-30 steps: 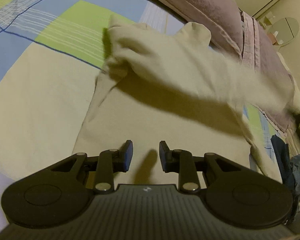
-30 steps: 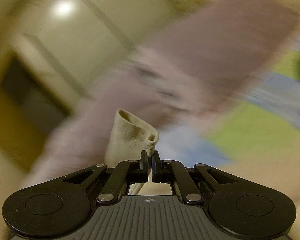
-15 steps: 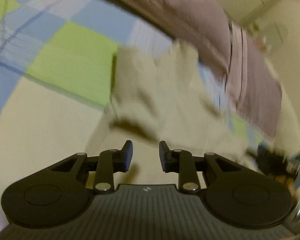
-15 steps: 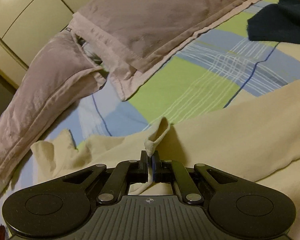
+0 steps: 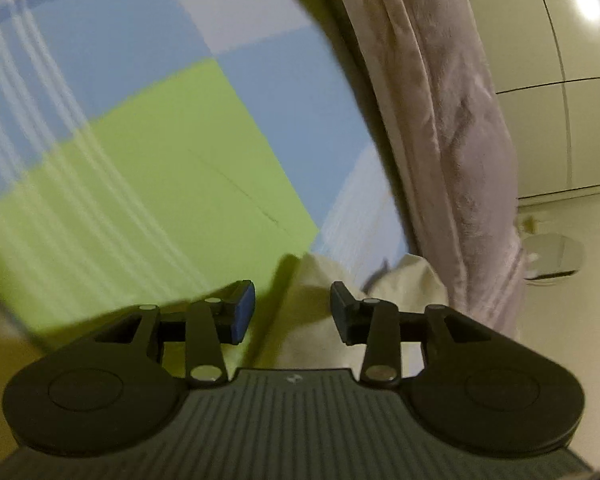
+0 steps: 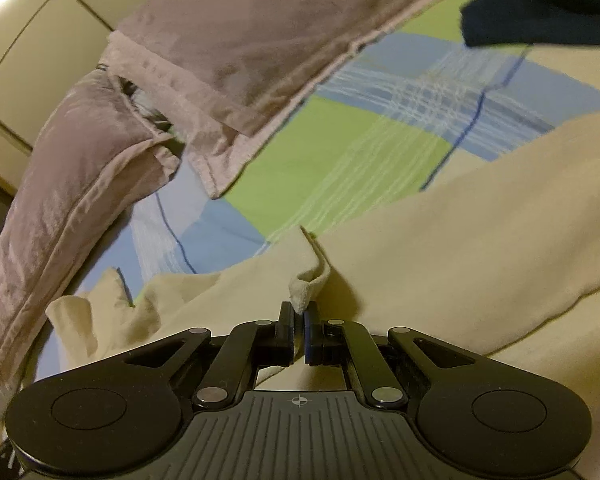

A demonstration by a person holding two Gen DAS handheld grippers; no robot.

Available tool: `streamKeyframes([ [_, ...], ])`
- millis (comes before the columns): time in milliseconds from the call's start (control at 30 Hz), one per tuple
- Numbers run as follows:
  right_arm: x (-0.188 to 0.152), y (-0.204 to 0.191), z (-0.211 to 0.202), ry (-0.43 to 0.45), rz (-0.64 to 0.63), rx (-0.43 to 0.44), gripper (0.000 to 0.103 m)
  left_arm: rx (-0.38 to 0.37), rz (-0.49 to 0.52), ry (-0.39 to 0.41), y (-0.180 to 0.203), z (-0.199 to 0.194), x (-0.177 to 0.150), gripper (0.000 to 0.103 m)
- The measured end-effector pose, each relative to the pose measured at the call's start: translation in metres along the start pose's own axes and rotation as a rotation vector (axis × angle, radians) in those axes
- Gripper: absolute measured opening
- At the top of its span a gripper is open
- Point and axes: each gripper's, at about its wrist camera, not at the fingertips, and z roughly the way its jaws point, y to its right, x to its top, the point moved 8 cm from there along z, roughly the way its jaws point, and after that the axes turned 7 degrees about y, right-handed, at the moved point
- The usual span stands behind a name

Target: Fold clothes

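Cream garment point(image 6: 440, 248) now lies lowered onto the bed point(image 6: 340, 148); our right tongs point(image 6: 299, 334) still pinch its edge, left tongs point(image 5: 292, 312) gape empty, now nearer

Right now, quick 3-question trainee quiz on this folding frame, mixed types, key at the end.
1. True or false: the right gripper is shut on a fold of the cream garment.
2. Multiple choice: the left gripper is (A) shut on the cream garment, (B) open with nothing between its fingers, (C) shut on the pillow.
3. Fill in: in the right wrist view, the dark blue cloth lies at the top ___ corner, on the checked bedsheet beside the mauve pillow.

Key: 1 true; 2 B; 3 right.
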Motion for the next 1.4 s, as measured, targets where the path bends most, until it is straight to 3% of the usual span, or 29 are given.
streamKeyframes([
  [33, -0.001, 0.001, 0.0, 0.002, -0.005, -0.006, 0.002, 0.01, 0.061, 0.011, 0.005, 0.0, 0.001, 0.002],
  [200, -0.004, 0.008, 0.003, 0.009, -0.03, -0.033, 0.001, 0.059, 0.364, 0.066, 0.032, 0.001, 0.006, 0.001],
  [300, -0.006, 0.012, 0.004, 0.014, -0.045, -0.05, 0.002, 0.148, 0.645, 0.051, 0.043, 0.012, -0.01, 0.002],
  [367, -0.006, 0.014, 0.005, 0.018, -0.054, -0.055, 0.002, 0.192, 0.709, 0.026, 0.041, 0.019, -0.015, 0.006],
  [567, -0.003, 0.01, 0.001, 0.029, -0.069, -0.031, 0.002, 0.145, 0.403, 0.068, 0.037, -0.021, -0.003, 0.012],
  [633, 0.0, 0.013, -0.002, 0.028, -0.038, -0.034, 0.002, 0.107, 0.419, 0.063, 0.045, -0.038, -0.014, 0.012],
  [733, 0.002, 0.015, -0.008, 0.03, -0.013, -0.047, 0.003, 0.055, 0.537, -0.03, 0.056, -0.047, -0.051, 0.012],
  [833, 0.002, 0.012, -0.01, 0.017, -0.01, -0.074, 0.003, 0.129, 0.705, -0.151, 0.044, -0.036, -0.092, 0.012],
  [900, 0.002, 0.012, -0.013, 0.014, 0.013, -0.07, 0.003, 0.159, 0.759, -0.152, 0.035, -0.034, -0.101, 0.01],
  [1033, 0.005, 0.016, -0.012, 0.002, 0.032, -0.057, 0.005, 0.157, 0.628, -0.146, 0.029, -0.039, -0.088, 0.006],
  [1100, 0.001, 0.02, -0.007, -0.04, -0.001, -0.085, 0.013, 0.144, 0.531, -0.138, 0.029, -0.043, -0.079, 0.006],
  [1167, 0.004, 0.019, -0.013, -0.027, 0.029, -0.05, 0.031, 0.131, 0.434, -0.124, 0.029, -0.05, -0.071, 0.026],
  [1200, 0.006, 0.02, -0.016, -0.015, 0.043, -0.04, 0.046, 0.13, 0.394, -0.118, 0.027, -0.055, -0.07, 0.031],
  [1300, 0.011, 0.025, -0.023, 0.022, 0.084, -0.027, 0.049, 0.132, 0.303, -0.125, 0.022, -0.06, -0.073, 0.036],
  [1400, 0.013, 0.036, -0.018, 0.017, 0.158, -0.001, 0.048, 0.141, 0.36, -0.131, 0.023, -0.056, -0.078, 0.033],
])
